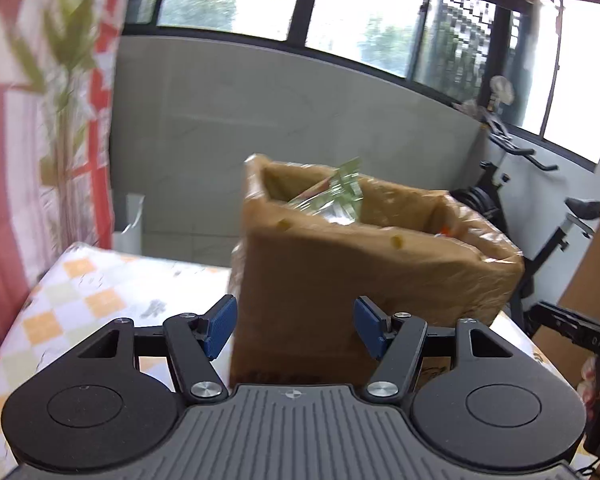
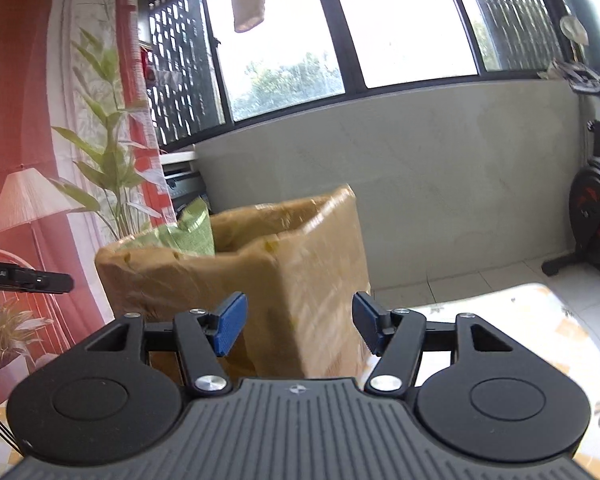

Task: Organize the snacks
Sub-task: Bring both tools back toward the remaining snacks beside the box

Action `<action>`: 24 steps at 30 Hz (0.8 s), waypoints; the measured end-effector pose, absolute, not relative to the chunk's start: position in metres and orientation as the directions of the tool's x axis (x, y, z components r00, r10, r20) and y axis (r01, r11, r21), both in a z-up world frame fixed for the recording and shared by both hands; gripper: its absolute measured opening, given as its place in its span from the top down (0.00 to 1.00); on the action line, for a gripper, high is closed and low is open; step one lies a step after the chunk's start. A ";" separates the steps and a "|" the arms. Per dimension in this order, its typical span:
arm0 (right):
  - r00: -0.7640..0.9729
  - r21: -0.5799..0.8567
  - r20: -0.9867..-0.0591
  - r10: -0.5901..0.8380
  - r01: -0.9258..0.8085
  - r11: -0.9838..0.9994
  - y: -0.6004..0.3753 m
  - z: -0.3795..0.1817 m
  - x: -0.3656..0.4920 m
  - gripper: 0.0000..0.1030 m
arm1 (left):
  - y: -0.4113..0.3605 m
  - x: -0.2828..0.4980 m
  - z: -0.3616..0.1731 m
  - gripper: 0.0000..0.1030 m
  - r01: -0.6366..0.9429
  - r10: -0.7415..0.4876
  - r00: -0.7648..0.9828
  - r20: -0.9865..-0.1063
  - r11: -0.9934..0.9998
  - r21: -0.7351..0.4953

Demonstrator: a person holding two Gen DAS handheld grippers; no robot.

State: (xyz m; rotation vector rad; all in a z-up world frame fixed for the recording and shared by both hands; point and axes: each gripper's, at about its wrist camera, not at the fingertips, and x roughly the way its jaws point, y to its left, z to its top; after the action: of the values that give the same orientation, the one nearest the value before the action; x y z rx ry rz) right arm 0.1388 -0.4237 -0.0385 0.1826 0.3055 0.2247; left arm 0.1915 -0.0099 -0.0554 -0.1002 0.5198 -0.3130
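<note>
Left fingers: your left gripper (image 1: pixel 295 330) stands wide with nothing between its blue pads (image 1: pixel 221 330).
Right fingers: your right gripper (image 2: pixel 298 328) is parted and bare too.
Snack box: the tape-wrapped brown cardboard box (image 1: pixel 352 272) stands on the checked-cloth counter (image 1: pixel 84 292) at 12 o'clock, just beyond both grippers.
Done: a crinkly green snack packet (image 1: pixel 340 194) pokes above the box rim; an orange one shows deeper in.
Left: no loose snacks are in view, so sorting looks nearly finished.
</note>
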 end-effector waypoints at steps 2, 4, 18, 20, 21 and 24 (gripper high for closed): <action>0.924 0.219 -0.306 0.231 -0.168 0.961 -0.426 -0.050 0.137 0.40 | 0.001 0.190 -0.063 0.35 0.236 -0.301 0.818 -0.490 0.953 -0.192; 0.918 0.226 -0.330 0.222 -0.152 0.962 -0.428 -0.059 0.135 0.40 | 0.011 0.187 -0.069 0.35 0.212 -0.287 0.812 -0.508 0.956 -0.201; 0.932 0.199 -0.314 0.181 -0.121 0.972 -0.441 -0.045 0.123 0.40 | 0.057 0.174 -0.016 0.36 0.128 -0.200 0.885 -0.421 0.973 -0.192; 0.931 0.193 -0.317 0.178 -0.120 0.974 -0.440 -0.046 0.122 0.40 | 0.061 0.170 -0.010 0.36 0.114 -0.184 0.894 -0.409 0.975 -0.189; 0.931 0.194 -0.320 0.177 -0.118 0.974 -0.440 -0.048 0.122 0.40 | 0.062 0.168 -0.011 0.36 0.110 -0.176 0.896 -0.407 0.977 -0.181; 0.922 0.195 -0.344 0.178 -0.116 0.974 -0.438 -0.057 0.123 0.40 | 0.060 0.165 -0.026 0.37 0.091 -0.142 0.884 -0.445 0.987 -0.134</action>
State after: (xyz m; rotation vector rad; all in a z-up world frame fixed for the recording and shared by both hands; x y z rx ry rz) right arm 0.1230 -0.4376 -0.0571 0.1726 0.3686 0.1517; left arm 0.1649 0.0600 -0.0259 -0.1108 0.4703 -0.1218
